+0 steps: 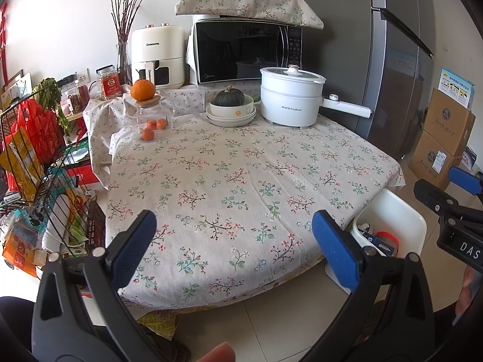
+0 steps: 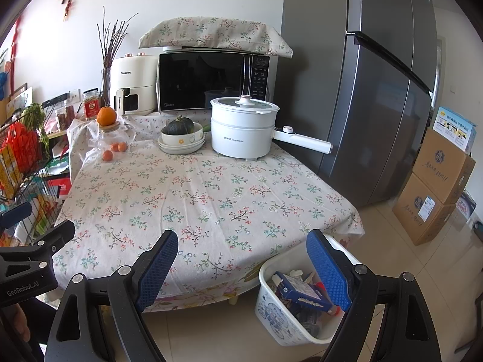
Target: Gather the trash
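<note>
Tablecloth (image 2: 211, 199) covers table; bin (image 2: 273, 310) stands on floor beside it.

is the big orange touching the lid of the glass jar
Touching. In the left wrist view the big orange sits directly on the jar's wooden lid, with no gap between them.

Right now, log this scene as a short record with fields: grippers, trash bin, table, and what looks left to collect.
left gripper: open, empty, over the near edge of the table
right gripper: open, empty, near the bin
trash bin: white basket on the floor at the table's near right corner, holding a blue box and other scraps
table: floral cloth; at the far end a white pot, stacked bowls with a squash, a glass jar topped by an orange
left to collect: no loose trash visible on the cloth
</note>
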The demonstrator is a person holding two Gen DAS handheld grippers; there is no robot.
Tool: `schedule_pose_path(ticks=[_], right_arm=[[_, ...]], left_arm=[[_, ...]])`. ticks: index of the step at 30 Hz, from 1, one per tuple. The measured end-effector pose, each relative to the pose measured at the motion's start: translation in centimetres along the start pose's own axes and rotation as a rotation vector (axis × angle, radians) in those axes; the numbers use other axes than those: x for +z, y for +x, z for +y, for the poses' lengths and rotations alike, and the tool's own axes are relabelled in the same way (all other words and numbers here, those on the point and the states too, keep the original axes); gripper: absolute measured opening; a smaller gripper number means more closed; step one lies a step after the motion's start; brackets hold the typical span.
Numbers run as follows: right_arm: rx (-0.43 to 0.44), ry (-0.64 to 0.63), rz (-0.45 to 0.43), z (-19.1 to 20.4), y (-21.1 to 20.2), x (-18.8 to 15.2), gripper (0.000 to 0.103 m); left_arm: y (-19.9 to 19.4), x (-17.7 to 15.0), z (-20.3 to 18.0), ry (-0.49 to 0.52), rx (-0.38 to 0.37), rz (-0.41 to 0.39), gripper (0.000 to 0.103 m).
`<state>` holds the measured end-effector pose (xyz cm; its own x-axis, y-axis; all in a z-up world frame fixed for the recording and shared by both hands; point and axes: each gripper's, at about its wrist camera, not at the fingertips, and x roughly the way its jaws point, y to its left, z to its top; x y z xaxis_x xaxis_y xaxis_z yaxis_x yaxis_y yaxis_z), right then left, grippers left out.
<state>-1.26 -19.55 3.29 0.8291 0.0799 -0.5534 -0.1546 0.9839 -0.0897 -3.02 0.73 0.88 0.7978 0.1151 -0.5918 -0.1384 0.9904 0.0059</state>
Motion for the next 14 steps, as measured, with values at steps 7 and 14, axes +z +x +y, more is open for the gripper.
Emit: schedule_pose_path(ticks=[7,14], right_arm=[[0.0,0.0,0.0,-0.01,0.0,0.02,0.089],[0.005,-0.003,0.007,0.1,0.24,-0.2,0.089]], left_arm=[[0.03,-0.02,0.04,0.0,-0.001,0.001,0.102],[0.76,0.37,0.68,0.002,-0.033,0.04,0.102]])
